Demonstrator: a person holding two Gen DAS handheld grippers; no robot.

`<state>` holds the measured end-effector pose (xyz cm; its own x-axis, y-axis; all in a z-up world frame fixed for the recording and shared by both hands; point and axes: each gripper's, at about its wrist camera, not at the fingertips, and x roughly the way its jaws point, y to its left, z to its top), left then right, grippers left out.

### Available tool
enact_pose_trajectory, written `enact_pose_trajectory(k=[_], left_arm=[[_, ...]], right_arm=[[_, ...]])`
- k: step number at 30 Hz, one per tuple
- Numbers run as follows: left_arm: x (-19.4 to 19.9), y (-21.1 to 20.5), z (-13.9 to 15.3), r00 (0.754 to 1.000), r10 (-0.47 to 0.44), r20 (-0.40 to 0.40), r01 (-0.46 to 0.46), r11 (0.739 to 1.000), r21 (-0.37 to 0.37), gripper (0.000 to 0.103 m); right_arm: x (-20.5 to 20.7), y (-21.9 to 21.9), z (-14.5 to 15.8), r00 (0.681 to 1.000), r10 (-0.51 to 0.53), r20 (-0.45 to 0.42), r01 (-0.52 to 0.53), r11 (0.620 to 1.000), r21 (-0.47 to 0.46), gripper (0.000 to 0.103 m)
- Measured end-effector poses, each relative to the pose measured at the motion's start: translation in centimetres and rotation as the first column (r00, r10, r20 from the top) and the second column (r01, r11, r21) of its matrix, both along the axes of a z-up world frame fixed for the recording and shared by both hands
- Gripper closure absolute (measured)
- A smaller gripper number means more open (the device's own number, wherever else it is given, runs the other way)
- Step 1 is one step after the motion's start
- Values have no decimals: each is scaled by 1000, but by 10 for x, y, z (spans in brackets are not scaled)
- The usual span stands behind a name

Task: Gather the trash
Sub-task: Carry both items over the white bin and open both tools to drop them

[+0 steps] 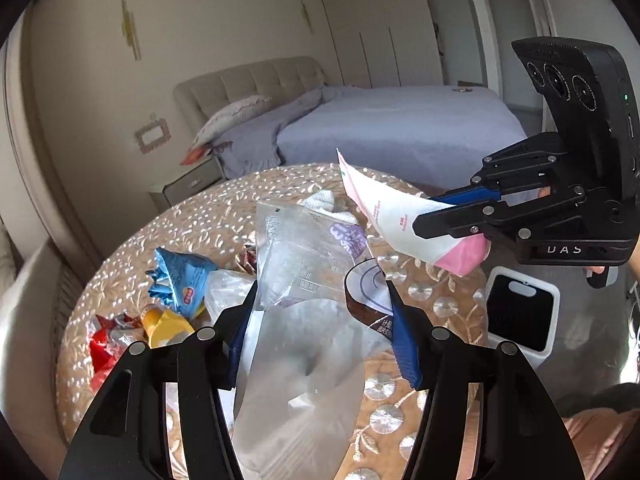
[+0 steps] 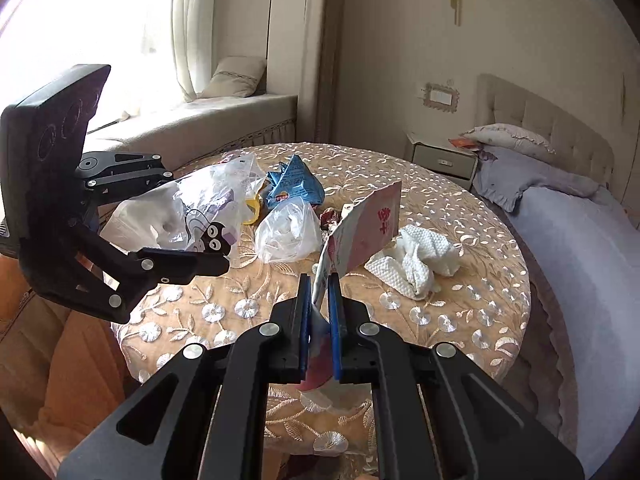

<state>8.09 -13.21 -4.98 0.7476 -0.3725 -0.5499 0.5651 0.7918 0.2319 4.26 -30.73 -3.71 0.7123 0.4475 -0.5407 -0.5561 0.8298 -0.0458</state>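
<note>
My left gripper (image 1: 320,296) is shut on a bundle of clear plastic packaging (image 1: 308,264) with purple print, held above the round table (image 1: 180,224); it also shows in the right wrist view (image 2: 200,208). My right gripper (image 2: 319,292) is shut on a pink and white wrapper (image 2: 366,228), held upright over the table; it also shows in the left wrist view (image 1: 392,220). On the table lie a blue wrapper (image 1: 180,276), a yellow wrapper (image 1: 168,322), a red wrapper (image 1: 102,344), a clear bag (image 2: 288,232) and crumpled white tissue (image 2: 416,260).
A white bin with a black liner (image 1: 520,312) stands on the floor to the right of the table. A bed (image 1: 400,128) and nightstand (image 1: 188,184) lie beyond the table. A window seat (image 2: 192,124) is behind it in the right wrist view.
</note>
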Motion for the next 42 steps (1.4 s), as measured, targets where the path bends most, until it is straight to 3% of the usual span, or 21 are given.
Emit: enact_pose_trajectory(k=[12, 25, 32, 40, 42], left_arm=[[-34, -94, -19, 974, -226, -16, 226, 974, 22, 46], [-56, -200, -70, 890, -441, -114, 449, 892, 49, 46], [-49, -249, -121, 809, -549, -209, 575, 814, 87, 46], [-26, -294, -181, 670, -656, -348, 714, 698, 58, 46], [-22, -303, -192, 649, -666, -368, 729, 682, 52, 41]], right_arm=[[-76, -80, -3, 988, -154, 1, 154, 987, -38, 93], [-125, -154, -45, 941, -327, -91, 324, 945, -53, 93], [-116, -194, -102, 919, -343, -193, 326, 938, -115, 93], [-98, -238, -171, 896, -313, -314, 278, 948, -152, 93], [-92, -249, -181, 891, -294, -345, 262, 955, -137, 92]])
